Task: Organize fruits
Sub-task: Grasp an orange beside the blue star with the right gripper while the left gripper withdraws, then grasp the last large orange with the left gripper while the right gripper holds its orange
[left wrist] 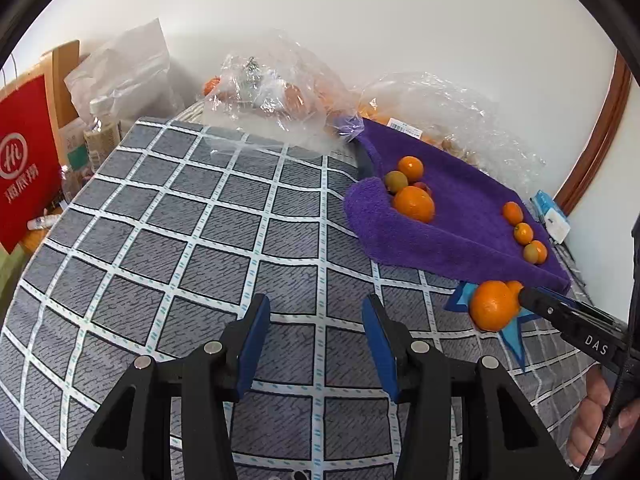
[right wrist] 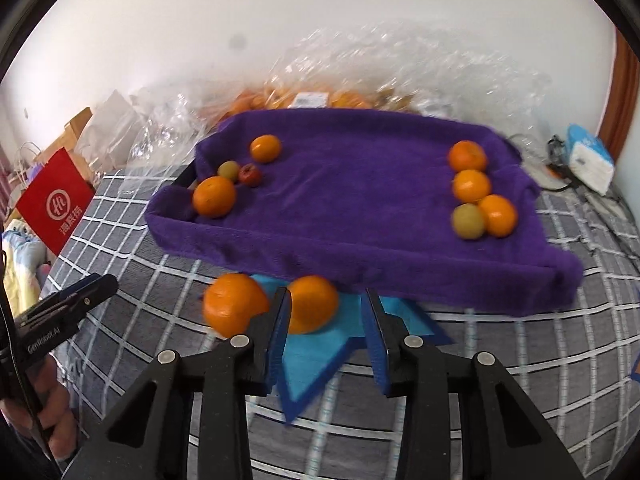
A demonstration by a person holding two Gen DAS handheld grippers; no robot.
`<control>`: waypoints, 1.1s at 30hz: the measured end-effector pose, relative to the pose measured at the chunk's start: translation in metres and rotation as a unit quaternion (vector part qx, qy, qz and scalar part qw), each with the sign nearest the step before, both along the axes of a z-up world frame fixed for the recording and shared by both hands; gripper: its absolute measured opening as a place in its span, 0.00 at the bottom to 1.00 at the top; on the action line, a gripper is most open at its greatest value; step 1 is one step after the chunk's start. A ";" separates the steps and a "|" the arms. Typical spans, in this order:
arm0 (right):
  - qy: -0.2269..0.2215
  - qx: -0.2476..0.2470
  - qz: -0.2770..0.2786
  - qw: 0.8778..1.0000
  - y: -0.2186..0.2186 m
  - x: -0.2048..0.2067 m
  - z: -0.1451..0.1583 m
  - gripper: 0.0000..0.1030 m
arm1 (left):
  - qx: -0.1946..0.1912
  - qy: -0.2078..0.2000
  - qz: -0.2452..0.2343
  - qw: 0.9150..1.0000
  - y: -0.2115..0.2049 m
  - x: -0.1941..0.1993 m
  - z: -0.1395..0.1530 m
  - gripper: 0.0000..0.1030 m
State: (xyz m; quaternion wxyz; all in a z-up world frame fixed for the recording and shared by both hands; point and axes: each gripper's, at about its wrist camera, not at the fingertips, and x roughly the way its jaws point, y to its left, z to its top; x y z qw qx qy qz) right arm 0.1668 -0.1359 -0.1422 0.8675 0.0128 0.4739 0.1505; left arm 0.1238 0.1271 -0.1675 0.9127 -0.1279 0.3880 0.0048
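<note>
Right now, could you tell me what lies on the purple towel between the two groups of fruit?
Nothing: in the right wrist view the purple towel is bare between the left group and the right group.

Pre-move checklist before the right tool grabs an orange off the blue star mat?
1. Right tool lined up on the nearer orange: ok, orange just ahead of the gap.
2. Pads pressing on it: not ok, no contact.
3. Second orange clear of the grasp: not ok, against the left finger.
4. Left tool empty, out of the way: ok.
5. Free space on the purple towel tray: ok, bare middle.
</note>
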 end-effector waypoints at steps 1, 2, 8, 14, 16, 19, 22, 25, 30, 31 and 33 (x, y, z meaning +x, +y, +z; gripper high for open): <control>0.005 0.001 -0.003 1.000 0.002 0.002 -0.003 0.36 | 0.014 -0.006 0.011 1.000 -0.002 -0.002 0.002 0.44; 0.010 0.001 -0.007 1.000 0.003 0.003 -0.006 0.36 | 0.018 -0.009 0.015 1.000 -0.002 -0.002 0.003 0.44; 0.030 0.033 -0.018 0.999 0.002 0.014 -0.018 0.35 | 0.010 -0.017 0.018 1.000 0.002 -0.006 0.005 0.44; 0.001 0.007 -0.029 1.000 -0.022 -0.001 0.002 0.33 | 0.014 -0.013 0.016 1.000 0.001 -0.008 0.004 0.44; 0.001 -0.010 -0.021 1.000 -0.037 -0.008 0.010 0.33 | 0.012 -0.008 0.017 1.000 0.002 -0.007 0.003 0.44; 0.014 -0.043 0.004 0.999 -0.056 -0.021 0.009 0.33 | 0.009 -0.004 0.016 1.000 0.002 -0.006 0.002 0.44; 0.016 -0.069 0.010 0.997 -0.069 -0.031 -0.001 0.33 | 0.011 -0.004 0.012 1.000 0.000 -0.006 0.002 0.44; 0.013 -0.061 -0.002 0.998 -0.076 -0.035 -0.012 0.33 | 0.016 0.003 0.005 1.000 -0.003 -0.004 0.001 0.45; -0.001 -0.040 -0.019 0.999 -0.077 -0.030 -0.023 0.33 | 0.012 0.010 -0.007 1.000 -0.004 -0.001 -0.002 0.45; -0.003 -0.037 -0.022 0.999 -0.077 -0.026 -0.025 0.32 | 0.012 0.011 -0.008 1.000 -0.004 -0.001 -0.002 0.45; -0.008 -0.040 -0.026 0.999 -0.076 -0.024 -0.023 0.32 | 0.010 0.009 -0.014 1.000 -0.005 -0.001 -0.001 0.45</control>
